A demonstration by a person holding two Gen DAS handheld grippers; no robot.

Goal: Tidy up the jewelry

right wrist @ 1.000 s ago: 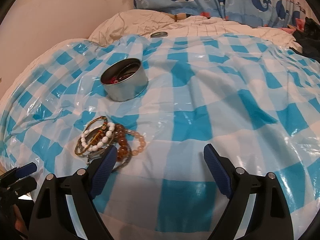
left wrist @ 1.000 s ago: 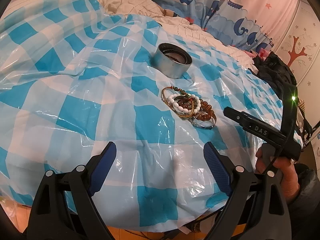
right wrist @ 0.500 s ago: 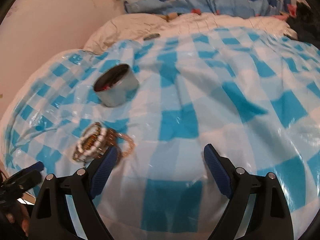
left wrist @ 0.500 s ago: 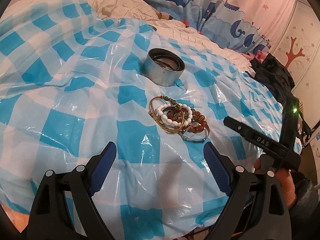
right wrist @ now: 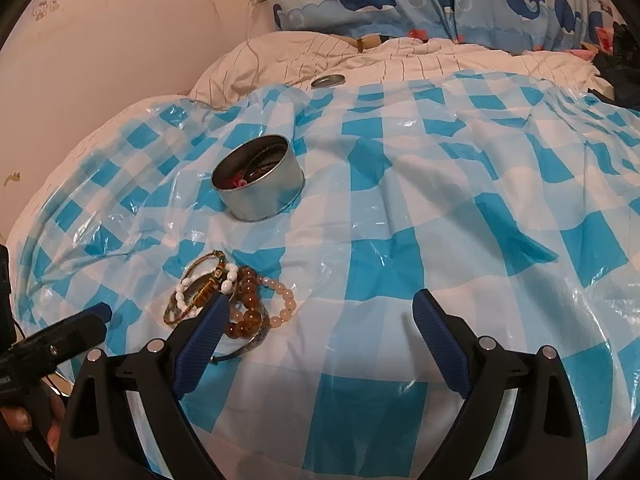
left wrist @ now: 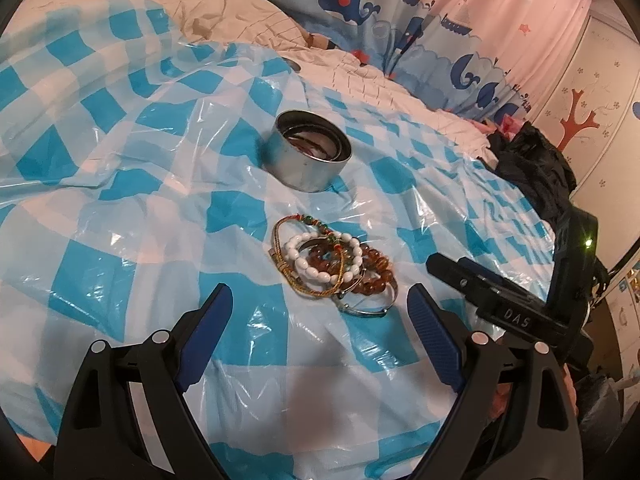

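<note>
A heap of bracelets (left wrist: 334,266) lies on the blue-and-white checked plastic sheet (left wrist: 120,216): white beads, amber beads, gold cord and a silver bangle. Behind it stands a round metal tin (left wrist: 308,156) with a few items inside. My left gripper (left wrist: 320,320) is open, its blue pads just short of the heap, nothing between them. In the right wrist view the same bracelets (right wrist: 232,300) lie by the left pad of my open right gripper (right wrist: 320,328), and the tin (right wrist: 258,178) sits further back.
The tin's lid (right wrist: 329,80) lies on the white quilt (right wrist: 400,60) at the back. A whale-print curtain (left wrist: 360,12) hangs behind the bed, and dark clothing (left wrist: 532,168) is piled at the right. A hand (right wrist: 20,420) holds the left gripper's handle.
The left gripper has drifted toward the bracelets, which now sit lower and closer between its fingers. The right view wobbled and returned; both grippers stayed open.
</note>
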